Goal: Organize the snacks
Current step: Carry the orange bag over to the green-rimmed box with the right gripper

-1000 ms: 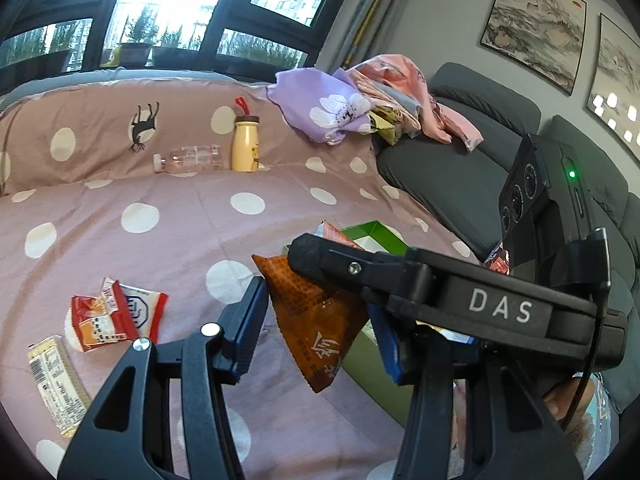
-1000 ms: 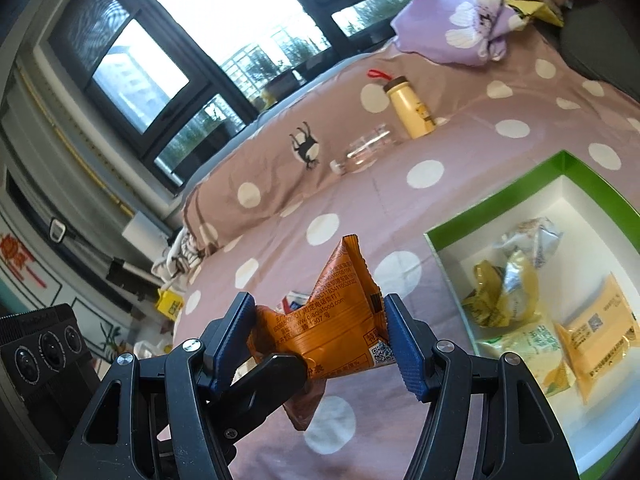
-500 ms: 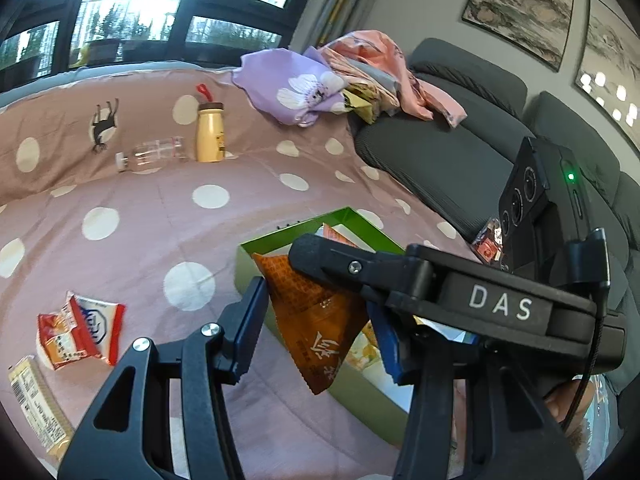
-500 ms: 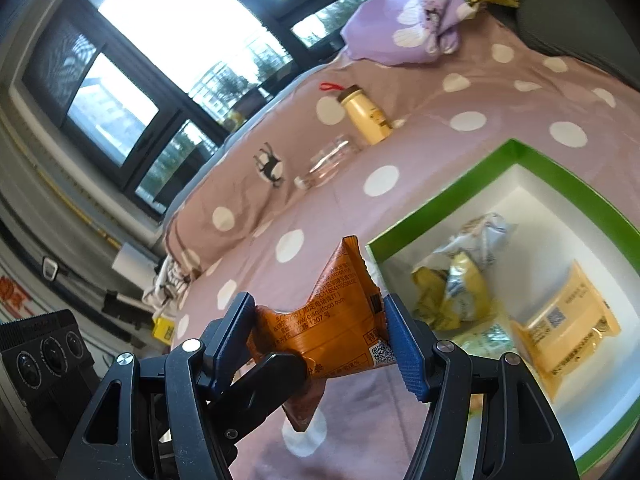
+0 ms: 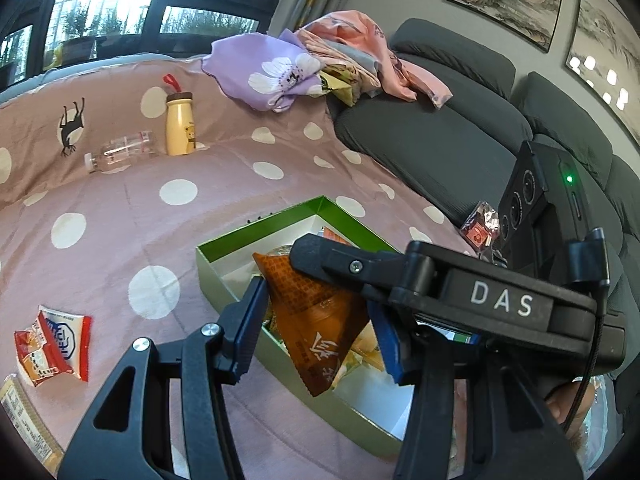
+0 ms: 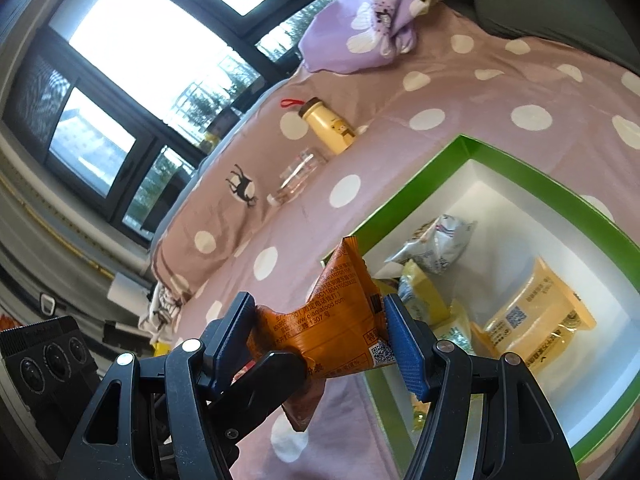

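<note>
An orange snack packet sits between the blue pads of my right gripper, which is shut on it above the near-left corner of a green box with a white inside. The box holds several yellow and silver snack packets. In the left wrist view the same orange packet hangs between my left gripper's spread fingers, and the right gripper's black body crosses in front. The left gripper looks open and does not squeeze the packet. The green box lies below it.
A red and white packet and a pale bar packet lie on the polka-dot cover at the left. A yellow bottle and a clear bottle stand at the back. A grey sofa with piled clothes is to the right.
Both grippers have moved right with the orange packet, from over the bare cover to over the green box's near corner. The grip has not changed.
</note>
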`<state>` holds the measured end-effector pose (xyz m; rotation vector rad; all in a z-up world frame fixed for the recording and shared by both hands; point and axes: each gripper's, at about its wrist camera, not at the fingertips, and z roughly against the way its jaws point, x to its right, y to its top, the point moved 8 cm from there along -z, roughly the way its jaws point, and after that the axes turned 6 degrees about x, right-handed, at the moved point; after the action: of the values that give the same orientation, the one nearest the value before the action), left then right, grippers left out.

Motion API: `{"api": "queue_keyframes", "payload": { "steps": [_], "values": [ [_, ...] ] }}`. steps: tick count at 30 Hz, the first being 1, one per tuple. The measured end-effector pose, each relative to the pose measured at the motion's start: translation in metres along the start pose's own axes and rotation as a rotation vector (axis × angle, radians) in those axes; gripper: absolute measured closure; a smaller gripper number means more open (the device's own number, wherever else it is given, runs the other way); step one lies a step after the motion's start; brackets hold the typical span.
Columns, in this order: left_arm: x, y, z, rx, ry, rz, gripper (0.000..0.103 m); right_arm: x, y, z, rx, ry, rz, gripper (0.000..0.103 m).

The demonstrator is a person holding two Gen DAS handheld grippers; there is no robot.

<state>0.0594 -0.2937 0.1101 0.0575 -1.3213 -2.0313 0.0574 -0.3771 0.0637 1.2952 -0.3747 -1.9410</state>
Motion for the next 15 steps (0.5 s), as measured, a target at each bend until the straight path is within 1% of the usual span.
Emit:
{"api": "queue_keyframes", "payload": {
  "steps": [10, 15],
  "values": [
    [0.012, -0.001, -0.019, -0.032, -0.034, -0.012, 0.052, 0.022, 0.007, 0.004, 0.006, -0.029, -0.056, 0.035],
    [0.012, -0.005, -0.025, -0.036, -0.044, 0.019, 0.052, 0.030, 0.007, 0.003, -0.002, -0.053, -0.068, 0.035]
  ]
}}
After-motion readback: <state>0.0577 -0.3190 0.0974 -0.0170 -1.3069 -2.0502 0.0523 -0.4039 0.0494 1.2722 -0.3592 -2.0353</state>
